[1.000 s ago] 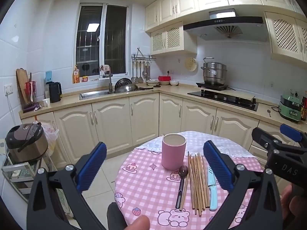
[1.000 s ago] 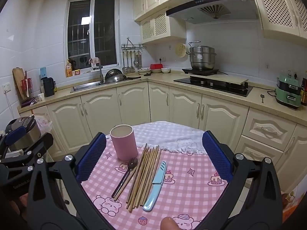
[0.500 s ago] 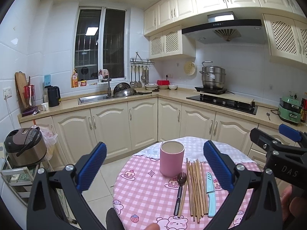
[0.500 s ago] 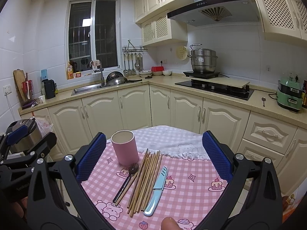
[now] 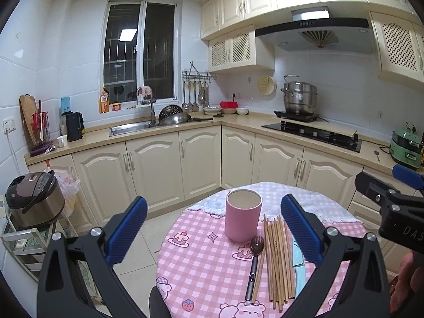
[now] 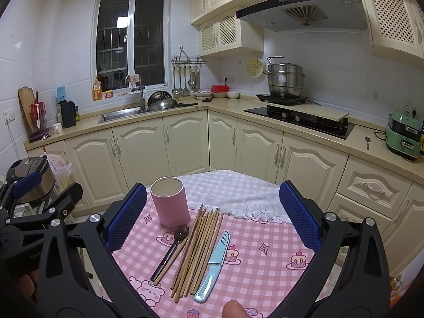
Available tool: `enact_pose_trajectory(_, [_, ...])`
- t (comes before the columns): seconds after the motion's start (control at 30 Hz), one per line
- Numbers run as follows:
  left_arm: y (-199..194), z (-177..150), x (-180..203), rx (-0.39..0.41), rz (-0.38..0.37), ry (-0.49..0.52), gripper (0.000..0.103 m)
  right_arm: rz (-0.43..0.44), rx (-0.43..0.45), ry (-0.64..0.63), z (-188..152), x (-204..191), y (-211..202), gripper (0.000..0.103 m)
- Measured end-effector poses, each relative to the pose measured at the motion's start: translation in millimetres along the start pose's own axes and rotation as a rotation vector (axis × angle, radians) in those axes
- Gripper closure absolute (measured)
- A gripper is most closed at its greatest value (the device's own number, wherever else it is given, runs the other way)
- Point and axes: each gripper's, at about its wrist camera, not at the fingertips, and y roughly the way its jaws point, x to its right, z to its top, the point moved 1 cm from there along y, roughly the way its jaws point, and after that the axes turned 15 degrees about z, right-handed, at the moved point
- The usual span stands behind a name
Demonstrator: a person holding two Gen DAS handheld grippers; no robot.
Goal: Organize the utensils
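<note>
A pink cup (image 5: 243,218) (image 6: 170,201) stands upright and empty on the round table with a pink checked cloth (image 5: 204,267) (image 6: 262,262). In front of it lie a dark spoon (image 5: 255,262) (image 6: 173,246), several wooden chopsticks (image 5: 278,257) (image 6: 198,246) and a light blue knife (image 5: 299,273) (image 6: 213,265), side by side. My left gripper (image 5: 213,230) is open and empty above the table's near edge. My right gripper (image 6: 212,217) is open and empty, above the utensils. Each gripper shows at the other view's edge.
A rice cooker (image 5: 33,198) sits on a low rack at the left. Cream cabinets (image 5: 159,169), a sink (image 5: 129,128), a hob (image 5: 312,133) and a steamer pot (image 5: 299,99) line the far walls. A white cloth (image 6: 233,193) covers the table's far part.
Both grippers have risen and pulled back a little; the table and utensils sit lower and farther in both views. The utensils have not moved.
</note>
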Motion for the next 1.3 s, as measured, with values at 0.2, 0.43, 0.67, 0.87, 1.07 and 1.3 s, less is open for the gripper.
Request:
enact_pose_trajectory(0.2, [34,-13,9,-0.091,-0.009,0.049,0.004,0.001,-0.076,0.034,-5,15,28,0.005])
enact_pose_trajectory(0.43, [86,-32,27,-0.212,-0.034,0.119,0.004,-0.02,-0.204,0.099,-17,43,73,0.005])
enact_pose_trajectory(0.67, [153,-70,57,-0.358,-0.103,0.205,0.004,-0.099,-0.356,0.168,-45,73,114,0.005])
enact_pose_trajectory(0.87, [202,-101,81,-0.458,-0.18,0.269,0.004,-0.182,-0.46,0.245,-78,92,129,0.005])
enact_pose_trajectory(1.07, [219,-118,100,-0.523,-0.229,0.356,0.004,-0.193,-0.519,0.337,-100,99,133,0.005])
enact_pose_trajectory(1.3, [220,-128,111,-0.537,-0.176,0.386,0.004,-0.093,-0.552,0.332,-109,107,144,0.005])
